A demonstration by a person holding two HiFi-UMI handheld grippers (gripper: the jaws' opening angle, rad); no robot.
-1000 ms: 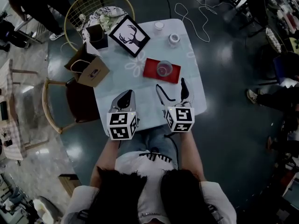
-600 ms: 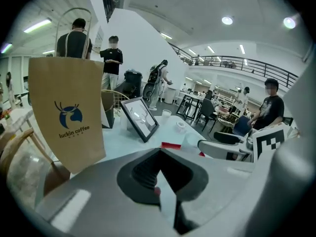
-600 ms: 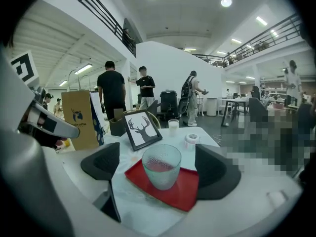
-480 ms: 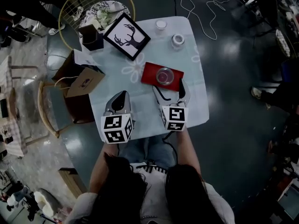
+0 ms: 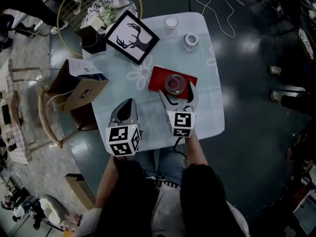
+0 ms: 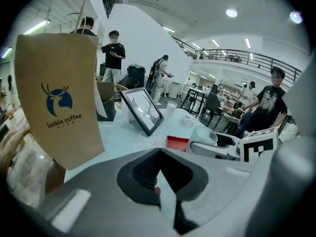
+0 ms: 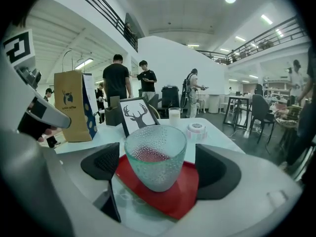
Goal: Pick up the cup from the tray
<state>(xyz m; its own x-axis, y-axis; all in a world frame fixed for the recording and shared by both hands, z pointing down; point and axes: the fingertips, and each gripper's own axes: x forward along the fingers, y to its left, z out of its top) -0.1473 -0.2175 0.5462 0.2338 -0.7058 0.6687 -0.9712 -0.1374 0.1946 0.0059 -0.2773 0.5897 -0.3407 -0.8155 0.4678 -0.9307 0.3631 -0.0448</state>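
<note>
A clear dimpled glass cup (image 5: 174, 83) (image 7: 155, 154) stands upright on a small red tray (image 5: 157, 81) (image 7: 170, 201) near the middle of the pale table (image 5: 207, 102). My right gripper (image 5: 177, 90) (image 7: 158, 169) is open, with its two jaws reaching past the tray's near edge on either side of the cup. The black pads (image 7: 103, 163) stand apart from the glass, not touching it. My left gripper (image 5: 129, 103) (image 6: 160, 152) rests shut and empty over the table to the left of the tray (image 6: 177, 142).
A brown paper bag (image 5: 79, 90) (image 6: 54, 98) stands at the table's left edge. A framed deer picture (image 5: 132, 37) (image 7: 137, 113), a black box (image 5: 91, 37), a tape roll (image 5: 190, 40) and a small white cup (image 5: 171, 22) sit farther back. Chairs stand at left.
My right gripper has moved forward over the tray's near edge, so its open jaws now flank the cup. The left gripper has stayed put, still shut.
</note>
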